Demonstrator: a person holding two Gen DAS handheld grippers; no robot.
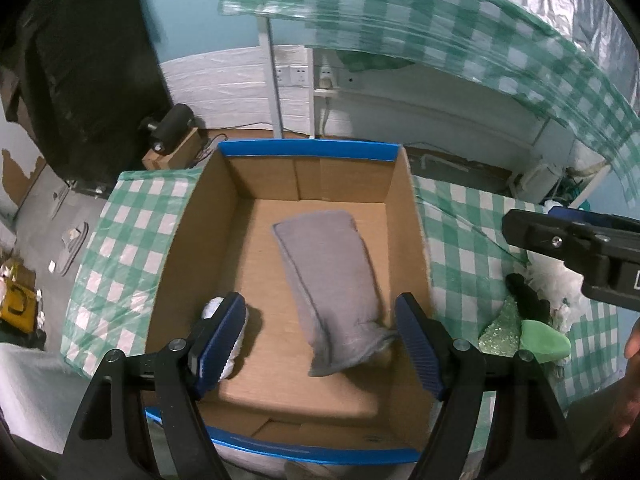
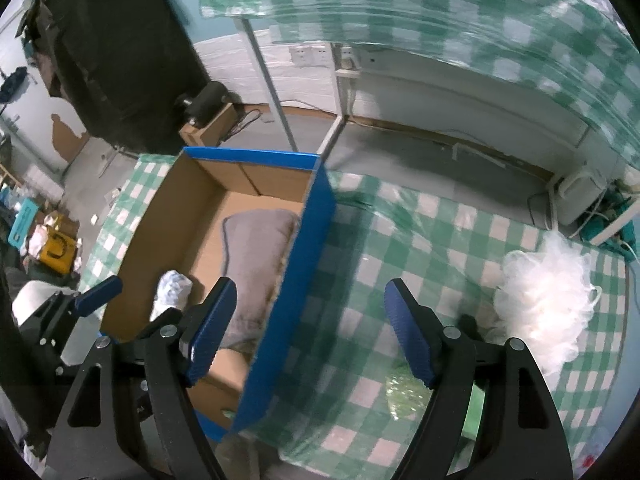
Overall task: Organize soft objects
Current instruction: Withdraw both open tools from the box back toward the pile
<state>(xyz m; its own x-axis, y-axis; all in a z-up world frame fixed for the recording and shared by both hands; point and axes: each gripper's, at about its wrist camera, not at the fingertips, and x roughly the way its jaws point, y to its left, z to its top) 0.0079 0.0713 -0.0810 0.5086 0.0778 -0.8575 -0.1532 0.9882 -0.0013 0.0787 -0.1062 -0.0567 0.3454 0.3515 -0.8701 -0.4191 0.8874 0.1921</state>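
Note:
A cardboard box (image 1: pixel 404 208) with blue edges stands on the checked table; it also shows in the right wrist view (image 2: pixel 296 280). A folded grey towel (image 1: pixel 332 288) lies inside it, next to a white soft object (image 1: pixel 214 308), also visible in the right wrist view (image 2: pixel 172 288). My left gripper (image 1: pixel 320 344) is open and empty, hovering over the box's near end. My right gripper (image 2: pixel 308 336) is open and empty above the table, right of the box. A white fluffy puff (image 2: pixel 548 292), a black item (image 1: pixel 528 300), a green sponge (image 1: pixel 544 340) and a glittery green piece (image 1: pixel 500 332) lie on the table.
A green-checked cloth (image 2: pixel 400 248) covers the table. A second checked table (image 1: pixel 440 32) stands behind, with wall sockets (image 1: pixel 296 74) under it. A dark cabinet (image 1: pixel 80 80) stands at the far left, with clutter on the floor (image 1: pixel 20 300).

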